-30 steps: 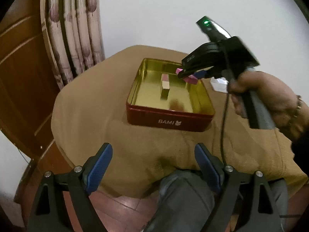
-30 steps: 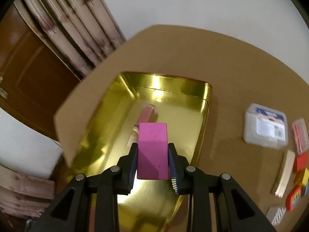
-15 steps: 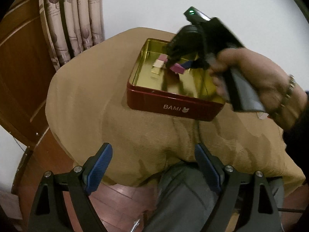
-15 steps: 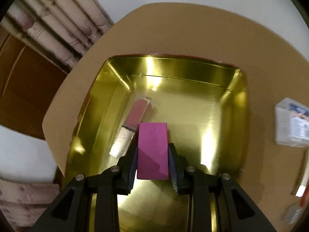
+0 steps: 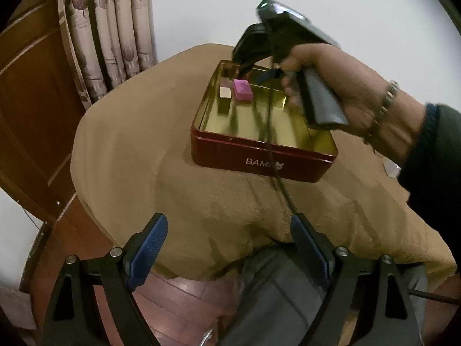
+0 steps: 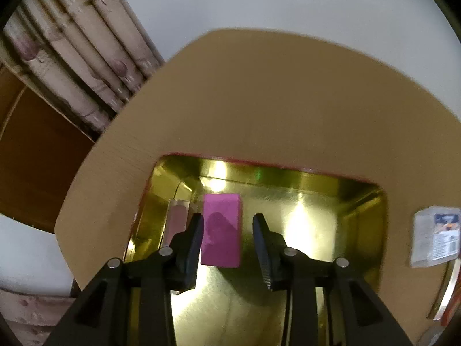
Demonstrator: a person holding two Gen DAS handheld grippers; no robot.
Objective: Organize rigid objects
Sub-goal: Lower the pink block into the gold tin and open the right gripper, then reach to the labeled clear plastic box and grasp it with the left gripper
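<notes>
A pink block (image 6: 221, 230) lies on the gold floor of the red tin (image 5: 259, 161) near its far left corner; it also shows in the left wrist view (image 5: 243, 90). A small pink and cream bar (image 5: 225, 90) lies just left of it, also seen in the right wrist view (image 6: 175, 222). My right gripper (image 6: 227, 230) is open above the tin, its fingers either side of the pink block and apart from it. My left gripper (image 5: 227, 248) is open and empty, low in front of the table's near edge.
The tin stands on a round table with a tan cloth (image 5: 138, 150). A clear plastic box (image 6: 435, 236) and a flat strip (image 6: 445, 291) lie right of the tin. Curtains (image 5: 115, 28) and a wooden door (image 5: 28, 101) stand at the left.
My right gripper has opened and let go of the pink block, which now lies in the tin beside the bar. The left gripper has held about still.
</notes>
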